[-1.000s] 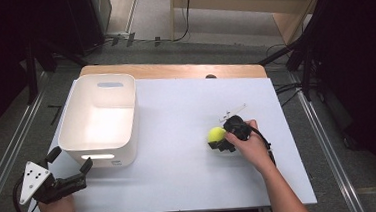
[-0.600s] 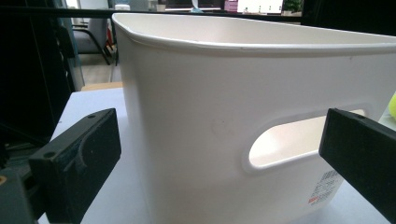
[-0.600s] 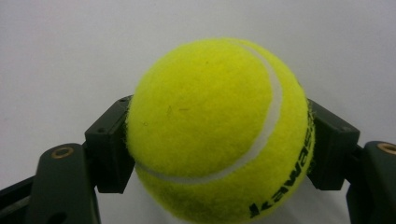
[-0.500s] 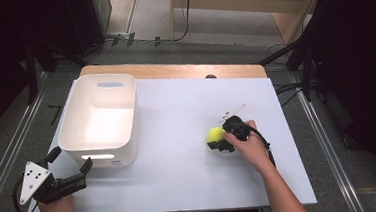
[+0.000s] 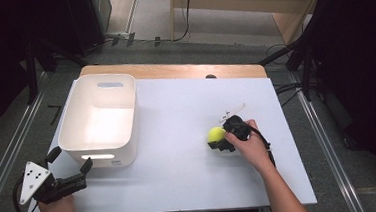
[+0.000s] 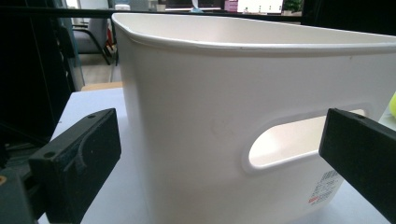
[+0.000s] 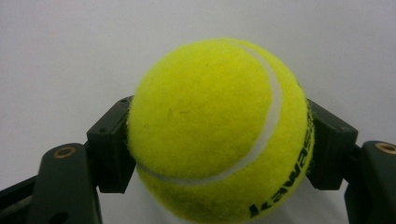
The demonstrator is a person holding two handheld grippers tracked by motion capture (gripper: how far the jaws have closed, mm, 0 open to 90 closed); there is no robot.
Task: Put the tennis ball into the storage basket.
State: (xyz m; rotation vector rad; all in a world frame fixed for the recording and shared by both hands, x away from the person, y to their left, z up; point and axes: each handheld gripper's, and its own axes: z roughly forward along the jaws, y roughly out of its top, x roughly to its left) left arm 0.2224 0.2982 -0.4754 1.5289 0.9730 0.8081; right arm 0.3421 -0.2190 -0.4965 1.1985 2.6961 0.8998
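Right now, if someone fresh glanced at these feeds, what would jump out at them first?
The bright yellow tennis ball stands out most, clamped between the jaws of the right gripper on the right half of the white table. Next comes the big white bin with its cut-out handle, standing on the table's left side. The left gripper sits open just in front of it, touching nothing.

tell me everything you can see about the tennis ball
The tennis ball is bright yellow-green with a fuzzy felt cover, a curved white seam and black lettering low on one side, partly cut off. It looks round and undamaged. It sits on the white table, right of the white bin and well apart from it. The right claw is closed on it, one black jaw pressed to each side.
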